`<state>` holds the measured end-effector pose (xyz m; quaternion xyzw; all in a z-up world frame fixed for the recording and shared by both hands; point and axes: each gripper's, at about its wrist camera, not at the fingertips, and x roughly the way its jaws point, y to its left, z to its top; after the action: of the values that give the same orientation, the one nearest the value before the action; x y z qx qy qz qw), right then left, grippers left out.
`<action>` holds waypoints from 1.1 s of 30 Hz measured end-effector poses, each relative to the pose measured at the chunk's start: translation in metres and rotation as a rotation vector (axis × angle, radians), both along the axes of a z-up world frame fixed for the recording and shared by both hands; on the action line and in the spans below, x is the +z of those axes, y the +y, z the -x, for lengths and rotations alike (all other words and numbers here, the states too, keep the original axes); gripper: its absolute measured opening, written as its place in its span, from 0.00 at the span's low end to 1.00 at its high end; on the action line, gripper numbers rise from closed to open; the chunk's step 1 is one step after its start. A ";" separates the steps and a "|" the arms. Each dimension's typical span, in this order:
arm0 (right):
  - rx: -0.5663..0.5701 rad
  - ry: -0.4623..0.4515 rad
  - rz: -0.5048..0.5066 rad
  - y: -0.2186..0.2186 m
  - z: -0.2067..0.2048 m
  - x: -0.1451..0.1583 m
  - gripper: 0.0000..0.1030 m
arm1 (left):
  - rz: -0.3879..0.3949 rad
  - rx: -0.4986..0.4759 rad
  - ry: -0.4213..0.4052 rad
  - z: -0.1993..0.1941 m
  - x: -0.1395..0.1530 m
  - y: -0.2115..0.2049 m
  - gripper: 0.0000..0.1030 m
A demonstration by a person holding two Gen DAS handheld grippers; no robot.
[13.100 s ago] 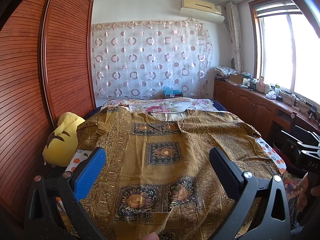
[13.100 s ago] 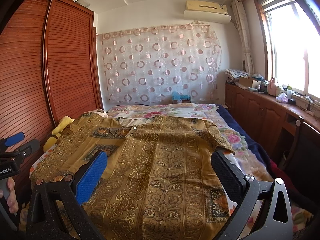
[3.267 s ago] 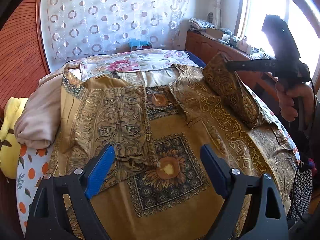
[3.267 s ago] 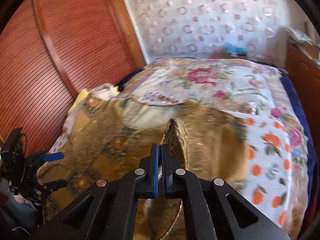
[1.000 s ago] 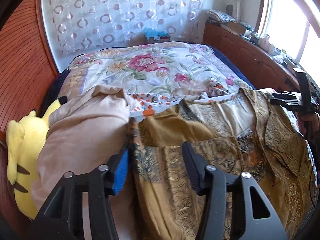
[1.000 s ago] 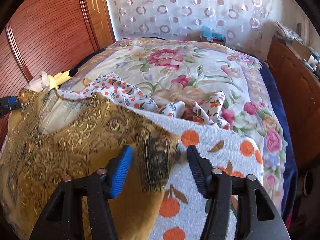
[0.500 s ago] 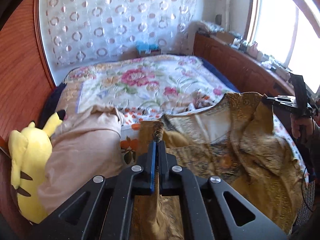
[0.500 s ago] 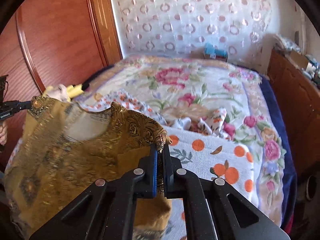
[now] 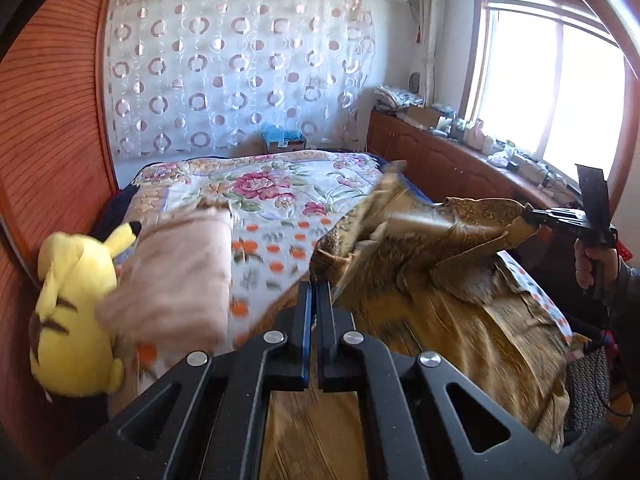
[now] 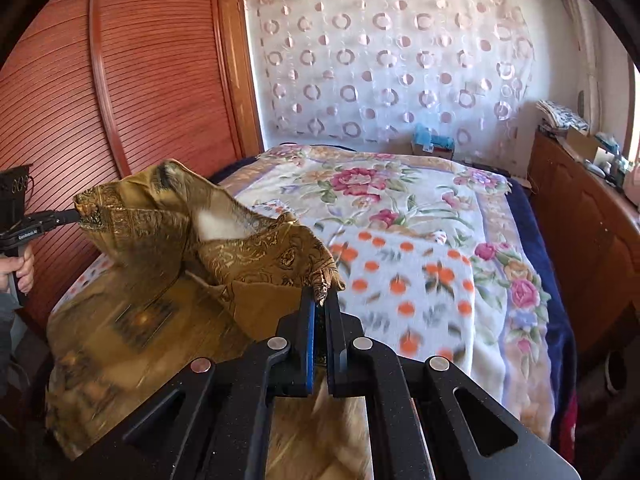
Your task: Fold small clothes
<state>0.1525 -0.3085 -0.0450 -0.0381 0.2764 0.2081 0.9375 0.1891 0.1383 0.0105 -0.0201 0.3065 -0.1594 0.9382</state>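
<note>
Since a second ago both grippers have gone from half-open over the garment to clamped on it, and both have lifted. Left gripper fingers are pinched narrow on one top corner of the gold patterned garment; right gripper fingers likewise pinched on the other top corner. Earlier the garment lay flat on the bed with sleeves folded in; now its upper edge is pulled up off the bed and toward the near end, hanging between the two grippers.

Garment look: mustard-gold, dark paisley and border print, paler plain lining showing at the neck opening. Upper part is raised and sagging in the middle, creased in loose folds; lower part lies on the near end of the bed, motion-blurred. Orange-dotted white blanket on the bed is uncovered beyond the lifted edge, floral quilt further back.

Left of the garment on the bed: beige folded cloth and a yellow plush toy against the wooden wardrobe.
</note>
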 end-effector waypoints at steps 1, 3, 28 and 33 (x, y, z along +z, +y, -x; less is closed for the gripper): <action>0.002 0.001 -0.002 -0.003 0.015 -0.004 0.04 | 0.011 0.010 0.003 0.016 -0.007 0.004 0.03; 0.007 0.012 -0.006 -0.007 0.046 -0.012 0.04 | 0.028 0.028 0.008 0.033 -0.015 0.011 0.03; 0.026 0.174 -0.006 -0.039 0.200 -0.048 0.04 | 0.150 0.214 0.047 0.143 -0.059 0.054 0.03; -0.021 0.165 0.011 -0.031 0.194 -0.048 0.33 | 0.096 0.222 0.092 0.118 -0.067 0.046 0.59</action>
<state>-0.0412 -0.3392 -0.0925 -0.0229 0.3544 0.1989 0.9134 0.0716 0.1840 -0.0564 -0.1062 0.3369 -0.0682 0.9330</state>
